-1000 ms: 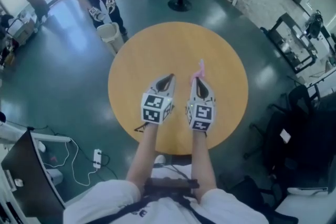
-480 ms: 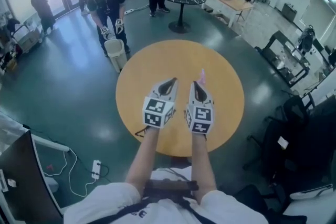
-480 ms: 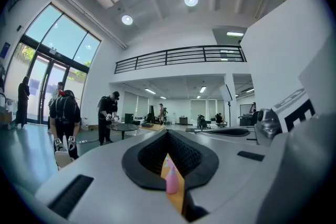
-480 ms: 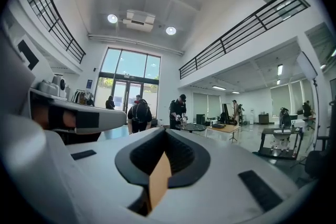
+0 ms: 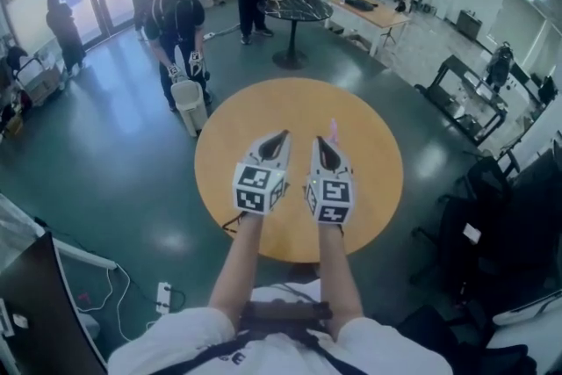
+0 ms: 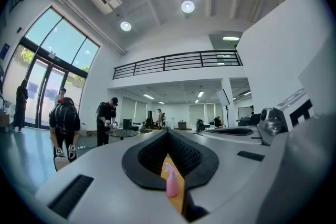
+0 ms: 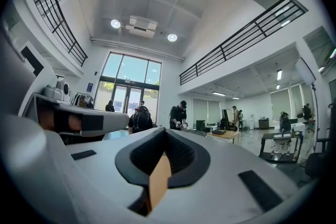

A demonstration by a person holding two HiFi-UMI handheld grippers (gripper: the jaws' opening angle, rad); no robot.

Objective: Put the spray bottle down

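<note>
L gripper (image 5: 282, 135) and R gripper (image 5: 320, 140) are held side by side above the round wooden table (image 5: 379, 155). Jaws of both are closed, w/ nothing gripped. The pink spray bottle (image 5: 333, 130) is stood upright on the table, just beyond the R gripper's tip, free of both.

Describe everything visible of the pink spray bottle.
The spray bottle is small, all pink, plastic-looking, its trigger nozzle pointing left in the left gripper view. It stands upright on the round wooden table, just past the right gripper in the head view. Only the table touches it.
</note>
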